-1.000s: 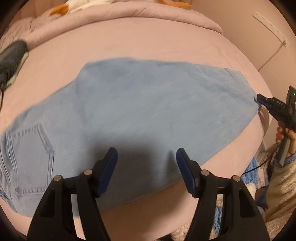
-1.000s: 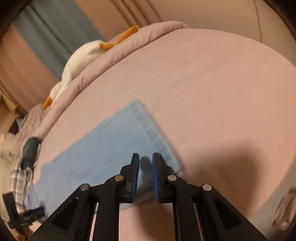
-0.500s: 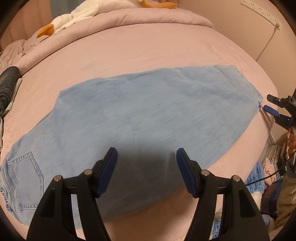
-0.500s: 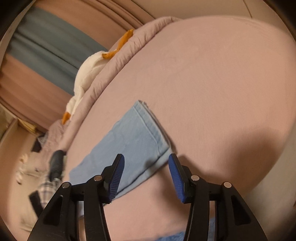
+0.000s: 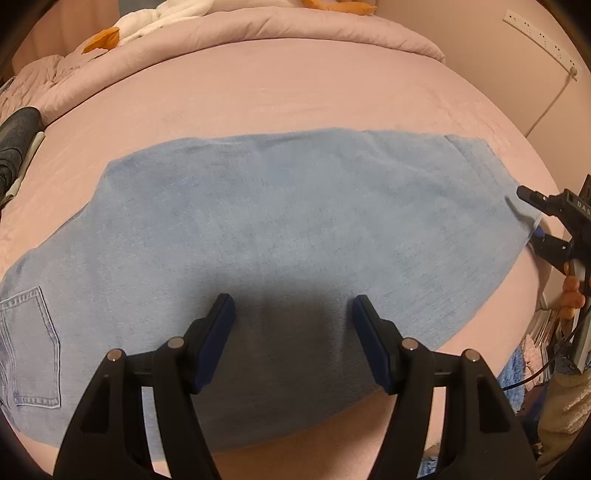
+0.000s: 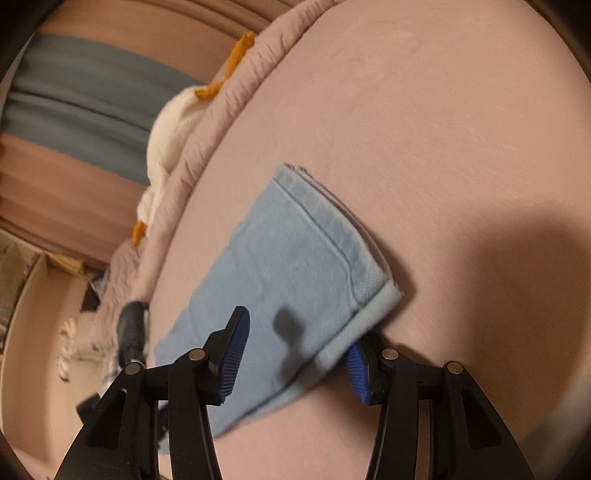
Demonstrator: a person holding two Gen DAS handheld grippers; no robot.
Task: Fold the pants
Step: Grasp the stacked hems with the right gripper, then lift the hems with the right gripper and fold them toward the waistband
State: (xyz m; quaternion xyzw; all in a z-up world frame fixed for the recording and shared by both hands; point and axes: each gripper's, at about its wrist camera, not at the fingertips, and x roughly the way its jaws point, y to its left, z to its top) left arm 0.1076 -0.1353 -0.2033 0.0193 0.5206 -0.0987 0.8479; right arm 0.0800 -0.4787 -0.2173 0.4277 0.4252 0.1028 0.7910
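Light blue jeans (image 5: 295,221) lie flat across the pink bed (image 5: 295,92), folded lengthwise. The back pocket (image 5: 29,347) is at the left and the leg hems (image 5: 480,162) at the right. My left gripper (image 5: 293,332) hovers open over the middle of the legs with nothing between its fingers. My right gripper (image 6: 295,354) is open at the hem end of the jeans (image 6: 295,266). The hem corner (image 6: 373,295) sits between its blue pads, which do not press on it; the cloth partly hides the right pad. The right gripper (image 5: 528,213) also shows in the left wrist view at the hem.
A rolled pink duvet (image 5: 258,26) and a white plush with orange feet (image 5: 147,22) lie at the bed's far end. A dark object (image 5: 14,136) rests at the left edge. A person's hand (image 5: 572,291) is at the right, and a blue rug (image 5: 517,373) lies below the bed.
The right gripper went from shut to open, rolled and sank toward the hem corner. The left gripper shifted along the jeans, so the pocket slid left in its view.
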